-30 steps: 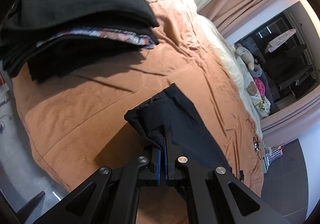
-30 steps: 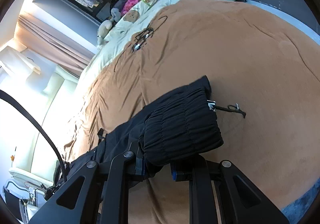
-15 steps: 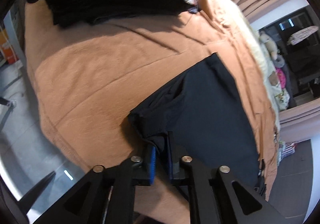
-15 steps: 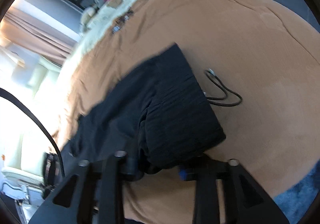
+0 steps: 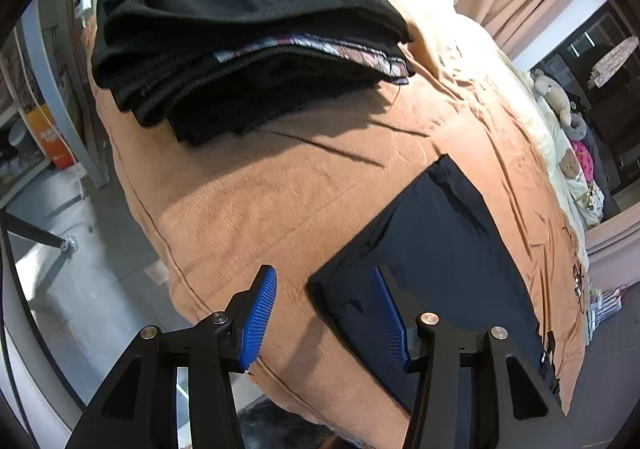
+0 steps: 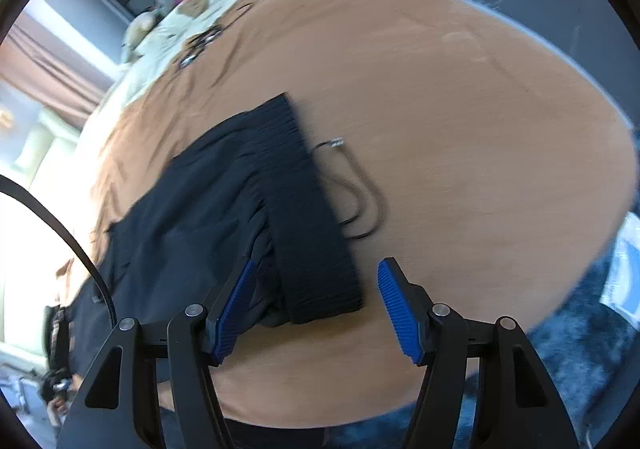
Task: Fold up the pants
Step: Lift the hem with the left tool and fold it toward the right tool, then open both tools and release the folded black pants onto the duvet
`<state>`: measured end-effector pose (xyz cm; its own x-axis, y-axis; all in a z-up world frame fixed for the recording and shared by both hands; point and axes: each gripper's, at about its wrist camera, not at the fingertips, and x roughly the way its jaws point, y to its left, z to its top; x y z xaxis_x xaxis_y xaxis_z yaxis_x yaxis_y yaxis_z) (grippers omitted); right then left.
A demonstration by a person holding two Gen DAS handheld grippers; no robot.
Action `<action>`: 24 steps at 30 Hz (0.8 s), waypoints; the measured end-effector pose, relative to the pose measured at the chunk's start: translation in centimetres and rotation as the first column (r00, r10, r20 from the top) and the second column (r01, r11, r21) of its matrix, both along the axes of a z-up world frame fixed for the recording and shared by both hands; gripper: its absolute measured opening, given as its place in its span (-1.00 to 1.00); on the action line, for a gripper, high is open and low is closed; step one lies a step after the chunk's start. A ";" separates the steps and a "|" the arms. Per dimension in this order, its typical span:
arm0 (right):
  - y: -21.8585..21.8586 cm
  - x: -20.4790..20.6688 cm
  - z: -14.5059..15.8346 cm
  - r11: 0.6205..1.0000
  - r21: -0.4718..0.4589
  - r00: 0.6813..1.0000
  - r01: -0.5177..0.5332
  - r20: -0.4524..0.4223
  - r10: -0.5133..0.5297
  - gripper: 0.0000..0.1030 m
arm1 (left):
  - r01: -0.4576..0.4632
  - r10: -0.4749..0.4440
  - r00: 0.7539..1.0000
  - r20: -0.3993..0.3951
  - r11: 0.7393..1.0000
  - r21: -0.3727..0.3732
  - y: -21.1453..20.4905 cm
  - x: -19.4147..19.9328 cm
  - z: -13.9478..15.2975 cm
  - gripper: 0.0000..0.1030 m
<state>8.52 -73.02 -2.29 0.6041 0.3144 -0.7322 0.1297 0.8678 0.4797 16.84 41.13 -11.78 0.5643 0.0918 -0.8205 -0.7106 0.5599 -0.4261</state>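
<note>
My left gripper (image 5: 324, 313) and right gripper (image 6: 314, 309) had just been opening, gripping nothing. The dark pants (image 6: 208, 217) lay lengthwise on the brown bedspread (image 5: 280, 189). Crosswise folds seemingly remained.

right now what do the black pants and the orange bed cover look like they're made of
Black pants: thin matte woven fabric, probably; the waistband is ribbed and gathered, which suggests elastic. Orange bed cover: soft fabric with a fine, slightly fuzzy, ribbed-looking surface and shallow wrinkles, maybe brushed cotton or fleece; the exact fibre cannot be told.
</note>
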 end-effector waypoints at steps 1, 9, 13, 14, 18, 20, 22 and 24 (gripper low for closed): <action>-0.1 -0.2 0.4 1.000 0.005 1.000 0.005 0.012 -0.005 0.20 | 0.003 -0.002 1.000 0.005 1.000 -0.006 0.2 0.1 0.0 0.01; 5.0 0.6 5.6 0.984 -0.077 0.974 -0.158 0.154 0.168 0.20 | 0.080 -0.080 0.996 0.033 0.997 0.011 -0.8 2.8 0.8 0.01; 9.0 2.3 6.4 0.954 -0.133 0.941 -0.269 0.176 0.290 0.20 | 0.139 -0.140 0.990 0.033 0.990 0.029 -1.6 4.9 1.2 0.02; 10.0 2.6 6.6 0.945 -0.146 0.931 -0.294 0.180 0.317 0.20 | 0.151 -0.152 0.988 0.030 0.988 0.034 -1.7 5.5 1.3 0.02; 14.6 4.6 6.7 0.904 -0.189 0.892 -0.384 0.177 0.416 0.20 | 0.202 -0.203 0.979 0.015 0.978 0.046 -2.3 7.8 1.3 0.02; 16.3 5.6 6.8 0.882 -0.219 0.875 -0.418 0.165 0.455 0.22 | 0.227 -0.228 0.974 0.008 0.972 0.055 -2.7 9.0 1.4 0.02; 17.7 7.8 7.0 0.856 -0.255 0.854 -0.451 0.156 0.496 0.32 | 0.249 -0.249 0.969 0.002 0.967 0.057 -3.1 10.1 1.2 0.02; 19.0 8.6 7.2 0.830 -0.276 0.832 -0.484 0.150 0.535 0.36 | 0.261 -0.261 0.965 -0.003 0.964 0.056 -3.4 10.9 1.1 0.02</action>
<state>17.11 -54.07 4.91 0.5495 0.4689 -0.6915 -0.4427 0.8653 0.2350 27.75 37.70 -10.73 0.5780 -0.0142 -0.8159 -0.5349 0.7484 -0.3920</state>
